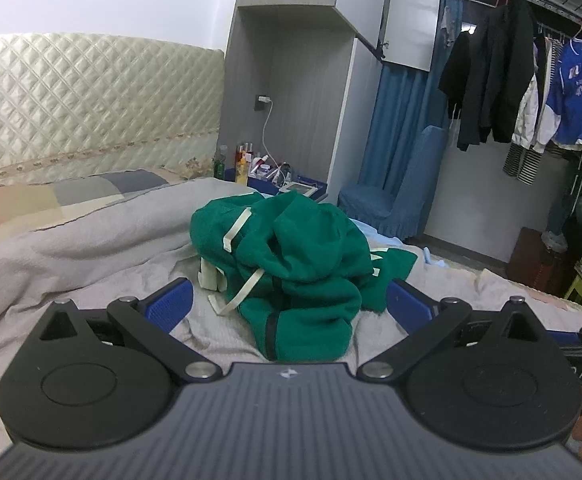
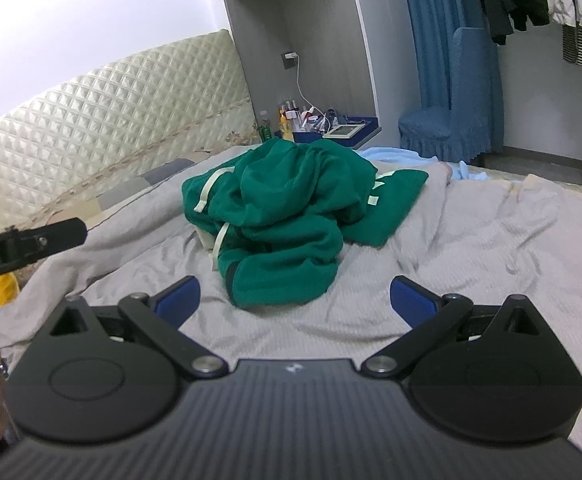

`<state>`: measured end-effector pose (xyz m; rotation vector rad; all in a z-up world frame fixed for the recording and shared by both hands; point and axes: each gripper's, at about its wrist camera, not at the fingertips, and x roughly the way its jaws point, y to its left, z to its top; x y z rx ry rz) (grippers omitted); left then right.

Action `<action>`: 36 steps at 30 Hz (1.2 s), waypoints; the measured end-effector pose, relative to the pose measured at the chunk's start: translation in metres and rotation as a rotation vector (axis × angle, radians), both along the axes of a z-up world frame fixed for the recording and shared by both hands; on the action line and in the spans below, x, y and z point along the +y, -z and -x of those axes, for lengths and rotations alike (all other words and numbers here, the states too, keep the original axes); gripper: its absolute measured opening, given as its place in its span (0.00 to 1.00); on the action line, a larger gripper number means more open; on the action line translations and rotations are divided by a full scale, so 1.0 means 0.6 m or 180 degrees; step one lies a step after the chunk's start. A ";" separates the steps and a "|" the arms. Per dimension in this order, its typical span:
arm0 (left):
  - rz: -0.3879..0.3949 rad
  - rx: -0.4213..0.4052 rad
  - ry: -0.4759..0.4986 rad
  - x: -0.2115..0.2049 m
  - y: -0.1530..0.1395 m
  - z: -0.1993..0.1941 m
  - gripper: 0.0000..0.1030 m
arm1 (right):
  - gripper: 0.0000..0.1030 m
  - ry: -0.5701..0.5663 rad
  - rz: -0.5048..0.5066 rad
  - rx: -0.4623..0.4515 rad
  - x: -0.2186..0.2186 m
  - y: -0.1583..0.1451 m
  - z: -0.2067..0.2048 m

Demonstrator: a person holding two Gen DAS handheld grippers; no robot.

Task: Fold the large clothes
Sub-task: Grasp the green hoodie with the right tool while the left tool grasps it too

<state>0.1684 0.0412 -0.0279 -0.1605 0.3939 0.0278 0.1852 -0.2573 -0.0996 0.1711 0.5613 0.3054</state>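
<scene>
The green garment (image 1: 287, 264) lies crumpled in a heap on the grey bedspread (image 2: 491, 248), straight ahead of both sets of jaws. The left gripper (image 1: 289, 300) and right gripper (image 2: 295, 300) are spread wide and hold nothing. Best to pinch one free edge each, then lift and shake flat before folding.

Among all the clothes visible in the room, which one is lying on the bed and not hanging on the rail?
The green garment, crumpled in a heap with pale stripes on the grey bed cover. The black jacket and blue jersey hang from hangers.
</scene>
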 end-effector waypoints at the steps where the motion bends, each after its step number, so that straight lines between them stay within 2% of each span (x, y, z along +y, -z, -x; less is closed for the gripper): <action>1: 0.0015 0.0007 0.0007 0.005 -0.001 -0.015 1.00 | 1.00 -0.0010 -0.0023 0.0014 0.004 -0.001 -0.012; 7: 0.0118 0.0001 -0.0092 0.045 0.012 -0.120 1.00 | 1.00 -0.0024 -0.0169 0.0070 0.029 0.005 -0.099; 11: 0.0133 0.0022 -0.0140 0.074 0.048 -0.211 1.00 | 1.00 -0.0068 -0.0402 0.0146 0.050 0.028 -0.179; 14: 0.0092 0.0058 -0.0183 0.092 0.093 -0.278 1.00 | 0.99 -0.0086 -0.0479 0.0225 0.074 0.058 -0.239; 15: 0.0113 0.0075 -0.0176 0.099 0.112 -0.300 1.00 | 0.96 -0.0103 -0.0493 0.0234 0.082 0.068 -0.257; 19: 0.0303 0.0125 -0.0096 0.131 0.187 -0.361 1.00 | 0.91 -0.0204 -0.0512 0.0299 0.110 0.118 -0.338; 21: 0.0313 0.0133 -0.0065 0.145 0.223 -0.387 1.00 | 0.82 -0.0224 -0.0541 0.0290 0.122 0.138 -0.373; 23: 0.0417 0.0151 0.0050 0.159 0.260 -0.406 1.00 | 0.78 -0.0136 -0.0573 0.0319 0.130 0.154 -0.405; 25: 0.0563 0.0172 0.0103 0.168 0.294 -0.427 1.00 | 0.77 -0.0128 -0.0483 0.0227 0.146 0.163 -0.431; 27: 0.0739 0.0284 0.0133 0.177 0.318 -0.447 1.00 | 0.65 -0.0178 -0.0444 0.0270 0.160 0.179 -0.458; 29: 0.0896 0.0293 0.0188 0.187 0.337 -0.462 1.00 | 0.63 -0.0194 -0.0492 0.0299 0.164 0.189 -0.469; 31: 0.0872 0.0237 0.0168 0.193 0.348 -0.469 1.00 | 0.56 -0.0224 -0.0506 0.0170 0.168 0.191 -0.471; 33: 0.0837 0.0220 0.0110 0.197 0.356 -0.474 1.00 | 0.33 -0.0335 -0.0570 0.0144 0.173 0.192 -0.472; 35: 0.0929 0.0214 0.0082 0.202 0.361 -0.473 1.00 | 0.18 -0.0347 -0.0557 0.0087 0.176 0.186 -0.462; 36: 0.0997 0.0211 0.0075 0.205 0.363 -0.472 1.00 | 0.15 -0.0349 -0.0534 0.0025 0.173 0.181 -0.455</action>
